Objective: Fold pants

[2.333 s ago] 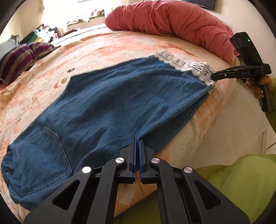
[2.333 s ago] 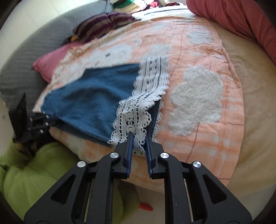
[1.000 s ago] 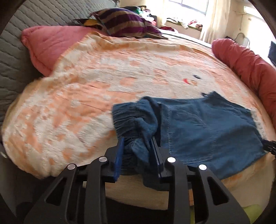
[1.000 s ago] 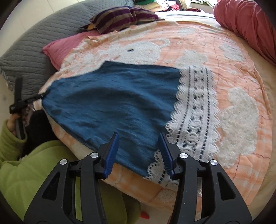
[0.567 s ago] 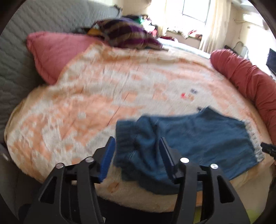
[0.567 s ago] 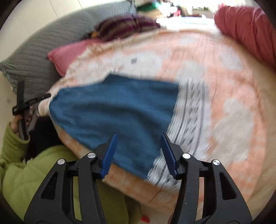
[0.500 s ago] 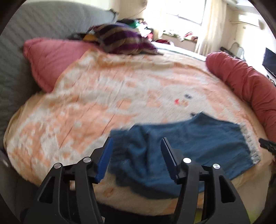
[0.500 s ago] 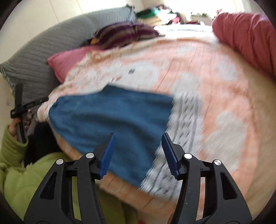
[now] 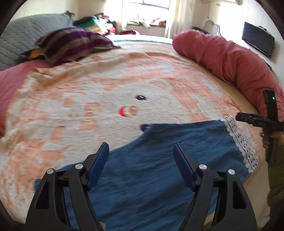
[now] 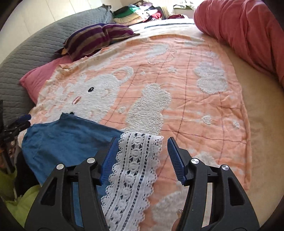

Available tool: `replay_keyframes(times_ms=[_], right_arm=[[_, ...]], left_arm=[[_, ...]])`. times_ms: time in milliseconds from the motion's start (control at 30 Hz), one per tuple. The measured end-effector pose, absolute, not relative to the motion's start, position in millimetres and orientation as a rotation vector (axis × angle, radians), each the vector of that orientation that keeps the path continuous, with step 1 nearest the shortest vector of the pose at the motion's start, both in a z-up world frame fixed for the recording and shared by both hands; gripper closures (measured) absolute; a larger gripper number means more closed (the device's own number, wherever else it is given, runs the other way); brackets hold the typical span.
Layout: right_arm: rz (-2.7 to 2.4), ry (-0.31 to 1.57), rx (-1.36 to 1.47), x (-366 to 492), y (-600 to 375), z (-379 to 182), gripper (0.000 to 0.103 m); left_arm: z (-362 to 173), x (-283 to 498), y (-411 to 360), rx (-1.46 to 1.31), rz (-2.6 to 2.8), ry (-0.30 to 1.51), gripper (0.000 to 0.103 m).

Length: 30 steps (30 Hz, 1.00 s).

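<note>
Seemingly folded, pants (image 9: 159, 168) lie beneath both tools, left (image 9: 141, 168) opening.

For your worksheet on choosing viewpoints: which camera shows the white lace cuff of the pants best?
The right wrist view: the lace cuff fills the foreground, its pattern sharp. The left wrist view shows it only small, at the pants' far right end.

Bed (image 10: 257, 110) — peach blanket (image 10: 195, 106), blue pants (image 9: 159, 168), striped pillow (image 9: 71, 42).

Sunlit window (image 9: 147, 10) (curtained), wall television (image 9: 258, 41), round bed (image 10: 262, 110)
</note>
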State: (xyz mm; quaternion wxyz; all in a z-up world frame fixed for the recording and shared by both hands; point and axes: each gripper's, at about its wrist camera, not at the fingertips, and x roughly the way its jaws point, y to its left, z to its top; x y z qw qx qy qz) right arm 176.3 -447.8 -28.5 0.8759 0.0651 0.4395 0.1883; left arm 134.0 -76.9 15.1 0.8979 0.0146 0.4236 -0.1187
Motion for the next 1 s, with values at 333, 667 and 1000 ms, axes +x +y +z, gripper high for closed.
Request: replay_keyframes(times_ms=[333,667,1000], right_arm=[[0.416,0.926,0.163,186.4,-447.2,-35.2,0.051],[0.435,0.974,0.168,199.9,-444.9,-55.8,0.051],[0.489,0.995,0.213,200.8,-444.8,-72.5,0.047]], left_arm=[[-11.9,174.9,-114.1,0.067,-0.293,0.935,0.028],[-43.5,203.6,-106.9,0.005,-0.316,0.992,0.028],[-71.8,226.8,-108.2,-0.080,-0.372,1.040,0.028]])
